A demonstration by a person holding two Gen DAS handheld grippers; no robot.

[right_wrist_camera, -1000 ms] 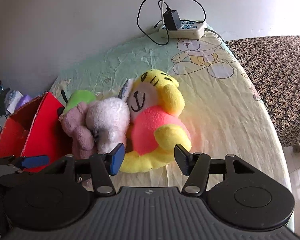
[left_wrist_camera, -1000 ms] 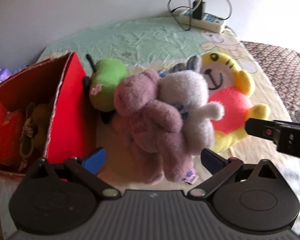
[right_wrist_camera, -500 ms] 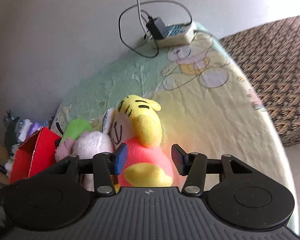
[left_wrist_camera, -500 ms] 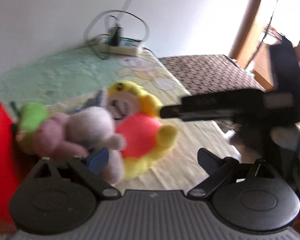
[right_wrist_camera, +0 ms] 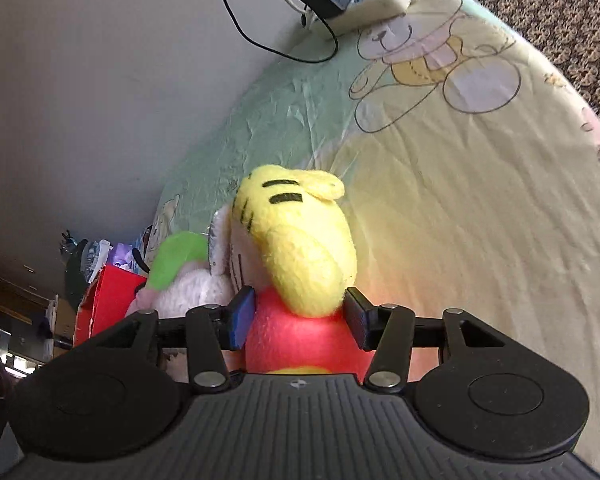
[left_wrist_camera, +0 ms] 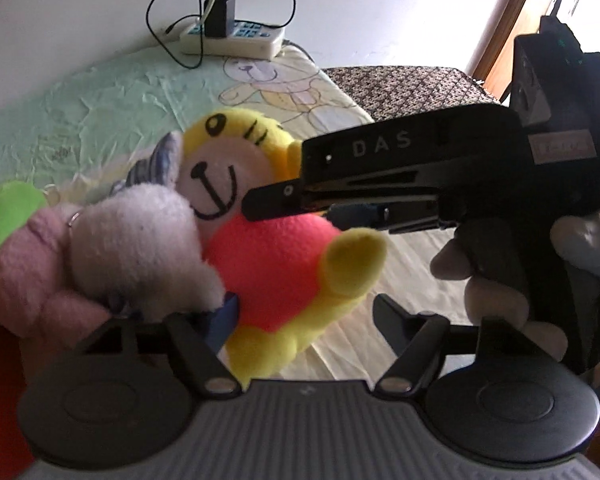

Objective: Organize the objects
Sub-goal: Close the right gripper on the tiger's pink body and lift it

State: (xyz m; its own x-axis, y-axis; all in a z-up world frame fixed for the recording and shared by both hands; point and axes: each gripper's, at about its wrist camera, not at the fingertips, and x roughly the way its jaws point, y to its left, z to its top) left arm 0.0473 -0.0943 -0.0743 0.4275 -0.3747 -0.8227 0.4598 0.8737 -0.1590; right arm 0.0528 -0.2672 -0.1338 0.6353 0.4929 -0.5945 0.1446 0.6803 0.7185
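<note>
Your right gripper (right_wrist_camera: 298, 318) has dropped in over the tiger (right_wrist_camera: 300, 240) since a second ago, and its jaws now straddle the toy's red body, spread with the pads just beside the plush but seemingly not yet pinching, so a grasp looks ready. Your left gripper (left_wrist_camera: 304, 312) has swung off the pink bear (left_wrist_camera: 40, 272) and hangs spread and empty near the tiger, which lies on the sheet (right_wrist_camera: 460, 200) against the grey plush (left_wrist_camera: 140, 240). The red box (right_wrist_camera: 108, 304) sits beyond the toys; its contents are hidden now.
</note>
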